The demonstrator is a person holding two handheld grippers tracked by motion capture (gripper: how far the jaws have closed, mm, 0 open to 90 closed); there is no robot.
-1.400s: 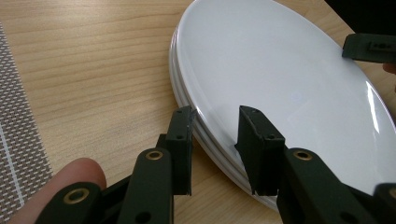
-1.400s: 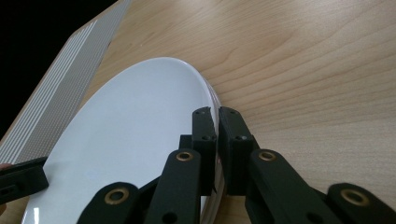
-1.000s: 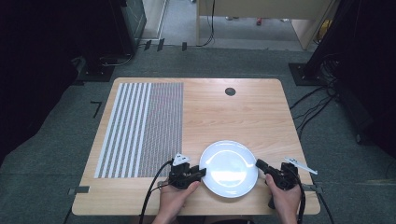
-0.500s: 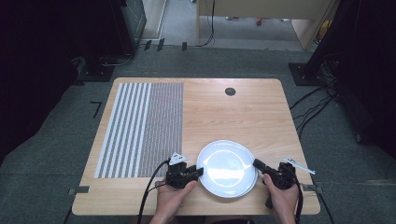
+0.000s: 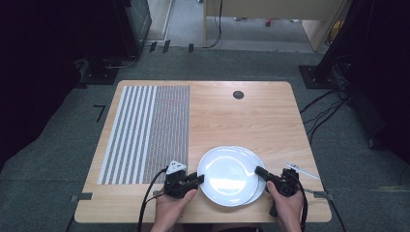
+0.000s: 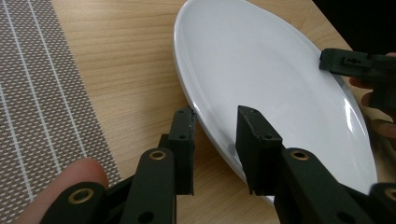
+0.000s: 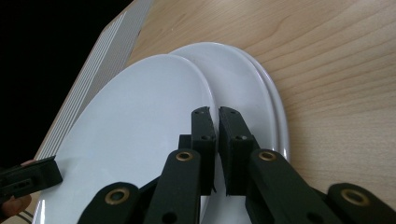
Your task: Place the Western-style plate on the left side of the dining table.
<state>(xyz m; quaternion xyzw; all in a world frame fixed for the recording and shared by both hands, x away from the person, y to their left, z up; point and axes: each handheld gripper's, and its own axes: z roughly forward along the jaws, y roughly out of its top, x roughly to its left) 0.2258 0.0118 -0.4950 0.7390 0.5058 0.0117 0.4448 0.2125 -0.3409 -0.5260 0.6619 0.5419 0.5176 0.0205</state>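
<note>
Broadly, I see the wooden table [image 5: 232,121] with a striped grey placemat [image 5: 145,133] lying flat over its left part and a small dark round hole [image 5: 238,94] near the far edge. At the near edge, just right of the mat, sit two white plates, stacked but offset: the top plate [image 5: 227,175] is shifted toward my left, and the bottom plate [image 5: 258,166] peeks out as a crescent on the right.

My left gripper [image 6: 215,126] is at the top plate's left rim, its jaws apart and straddling that rim, one jaw outside over the wood, the other over the plate's face. My right gripper [image 7: 218,119] is at the opposite side, jaws nearly together with the top plate's right rim between them; I read it as clamped on that rim. My hands hold both tools at the table's near edge, cables trailing off.
</note>
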